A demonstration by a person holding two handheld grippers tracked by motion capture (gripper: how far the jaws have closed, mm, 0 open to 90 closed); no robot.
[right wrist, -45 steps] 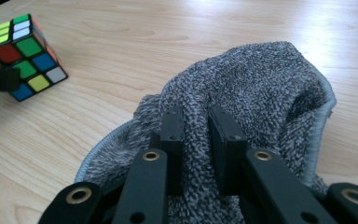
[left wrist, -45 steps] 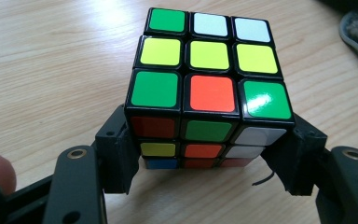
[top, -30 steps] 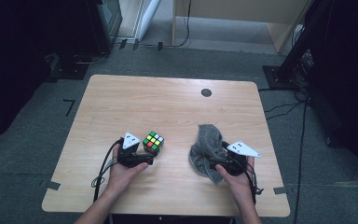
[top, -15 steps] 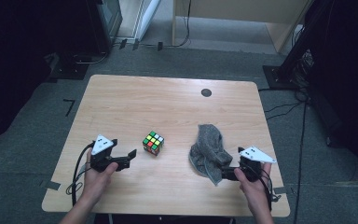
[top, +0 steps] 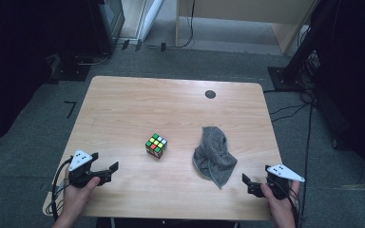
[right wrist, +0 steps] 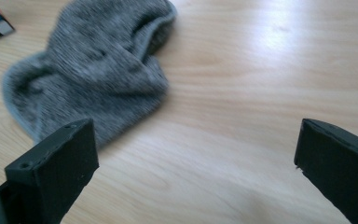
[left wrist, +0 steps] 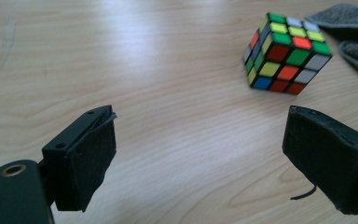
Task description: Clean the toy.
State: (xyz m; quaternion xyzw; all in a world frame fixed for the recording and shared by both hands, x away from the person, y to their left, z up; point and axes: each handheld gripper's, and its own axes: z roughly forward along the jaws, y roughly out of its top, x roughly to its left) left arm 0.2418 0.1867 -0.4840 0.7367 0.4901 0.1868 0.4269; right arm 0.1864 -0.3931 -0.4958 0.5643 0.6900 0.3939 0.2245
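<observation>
The wooden table (top: 123, 109) is the biggest thing here. The grey cloth (top: 212, 156) lies crumpled just ahead of the right claw (top: 245, 180), not touching it. The colourful cube (top: 156, 145) sits ahead of the left claw (top: 115, 166), well apart from it. Both claws are wide apart with nothing between them. The right claw's jaws have just been opening. The cloth looks like a sock, maybe.

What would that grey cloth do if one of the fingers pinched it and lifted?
The grey cloth lies crumpled in soft folds, so it would probably droop and hang rather than hold its shape. Its knitted, fuzzy surface looks easy to grip, unlikely to slip. Pushed, it would likely bunch up, not slide like the puzzle cube.
</observation>
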